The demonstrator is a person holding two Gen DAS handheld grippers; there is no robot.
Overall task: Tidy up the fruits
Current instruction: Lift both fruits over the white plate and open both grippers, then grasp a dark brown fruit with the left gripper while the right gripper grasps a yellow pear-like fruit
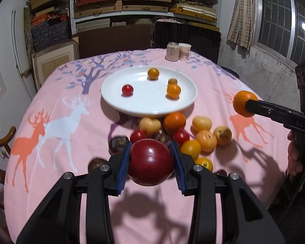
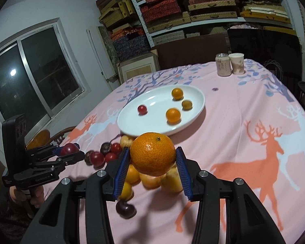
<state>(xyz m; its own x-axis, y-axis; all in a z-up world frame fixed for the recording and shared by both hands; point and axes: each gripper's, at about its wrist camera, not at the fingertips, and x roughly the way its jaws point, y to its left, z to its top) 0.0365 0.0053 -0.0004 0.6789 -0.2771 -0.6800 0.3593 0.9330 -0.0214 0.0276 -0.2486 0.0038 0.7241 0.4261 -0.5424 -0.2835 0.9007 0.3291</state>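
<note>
My left gripper (image 1: 151,158) is shut on a dark red apple (image 1: 151,162) and holds it above the table, in front of a pile of loose fruit (image 1: 185,134). My right gripper (image 2: 152,156) is shut on an orange (image 2: 152,154), held above the same pile (image 2: 152,180); it also shows in the left wrist view (image 1: 245,103) at the right. A white plate (image 1: 132,103) beyond the pile holds two oranges, a small red fruit (image 1: 127,90) and a small brownish fruit. The plate also shows in the right wrist view (image 2: 132,122).
A can (image 1: 172,51) and a paper cup (image 1: 184,51) stand at the table's far edge. A pink deer-print cloth (image 1: 50,122) covers the table. A wooden chair (image 1: 2,142) stands at the left. Shelves of boxes fill the back wall.
</note>
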